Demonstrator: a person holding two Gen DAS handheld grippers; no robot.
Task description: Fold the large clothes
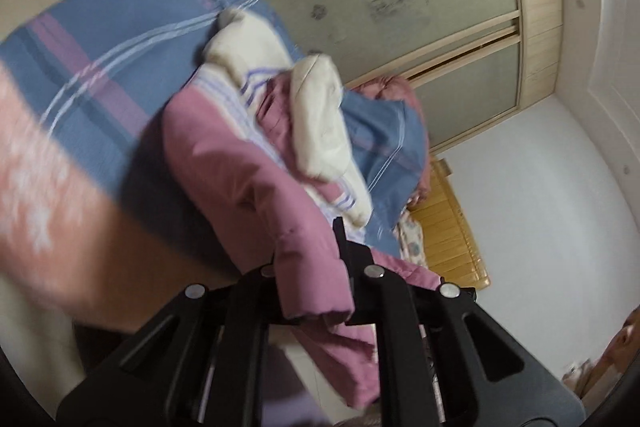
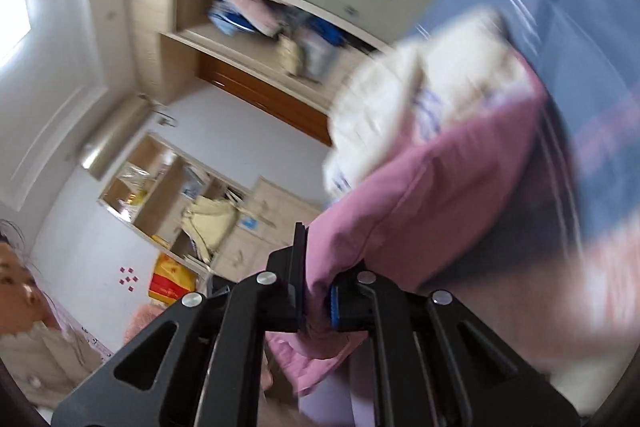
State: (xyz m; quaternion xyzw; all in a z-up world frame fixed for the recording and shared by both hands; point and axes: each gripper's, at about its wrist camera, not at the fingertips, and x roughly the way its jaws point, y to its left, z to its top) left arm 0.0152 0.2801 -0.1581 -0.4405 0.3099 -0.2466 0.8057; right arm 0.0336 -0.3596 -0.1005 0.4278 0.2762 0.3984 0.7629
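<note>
A pink padded jacket (image 1: 240, 171) with a cream fleece lining (image 1: 320, 119) hangs lifted in front of the left wrist camera. My left gripper (image 1: 312, 267) is shut on a pink edge of the jacket. In the right wrist view the same pink jacket (image 2: 420, 203) with its cream lining (image 2: 420, 95) is blurred by motion. My right gripper (image 2: 318, 291) is shut on another pink edge of it. Both views are tilted.
A blue and pink striped bedsheet (image 1: 104, 67) lies behind the jacket. A wardrobe with frosted sliding doors (image 1: 400, 7) stands beyond, beside a wooden headboard (image 1: 448, 227). A person's face (image 2: 20, 291) is at the left edge, with shelves (image 2: 168, 195) behind.
</note>
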